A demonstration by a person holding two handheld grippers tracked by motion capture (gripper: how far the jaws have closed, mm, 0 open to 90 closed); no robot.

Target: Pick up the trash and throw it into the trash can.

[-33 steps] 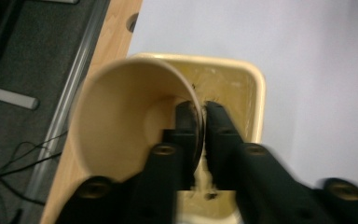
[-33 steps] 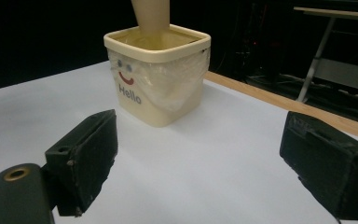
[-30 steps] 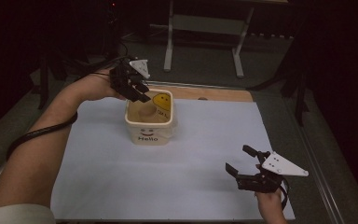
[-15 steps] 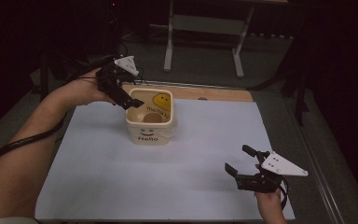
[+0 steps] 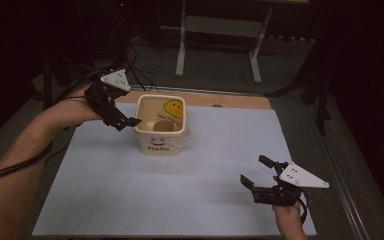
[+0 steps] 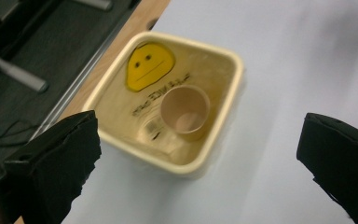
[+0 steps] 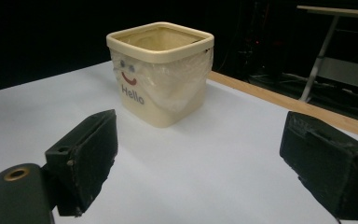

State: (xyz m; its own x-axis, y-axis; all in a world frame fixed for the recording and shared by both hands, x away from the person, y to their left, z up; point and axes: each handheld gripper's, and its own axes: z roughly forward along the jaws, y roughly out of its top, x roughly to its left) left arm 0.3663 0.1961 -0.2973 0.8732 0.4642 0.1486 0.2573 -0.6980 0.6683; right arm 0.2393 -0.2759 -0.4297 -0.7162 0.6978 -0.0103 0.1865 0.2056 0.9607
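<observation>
A cream square bin [image 5: 161, 146] with a smile and "Hello" on its front stands at the far middle of the white sheet. A brown paper cup [image 5: 163, 125] sits upright inside it, beside a yellow face sticker. My left gripper [image 5: 126, 123] hovers just left of the bin's rim; its jaws have just been opening and stand wide with nothing between them. In the left gripper view the bin [image 6: 235, 88] and cup [image 6: 185, 112] lie below the open left gripper [image 6: 199, 140]. My right gripper [image 5: 253, 169] rests open near the front right, facing the bin [image 7: 161, 93] from a distance, its jaws [image 7: 200, 121] empty.
A white sheet [image 5: 210, 165] covers the table, with a wooden strip [image 5: 230, 101] along its far edge. Beyond stand the legs of a metal frame [image 5: 182, 45]. Cables [image 5: 135, 75] trail at the far left, and a thin plastic liner [image 7: 186, 79] hangs over the bin's side.
The left gripper has drawn back to the left from above the bin and opened its jaws. The cup now sits in the bin. The right gripper has not moved.
</observation>
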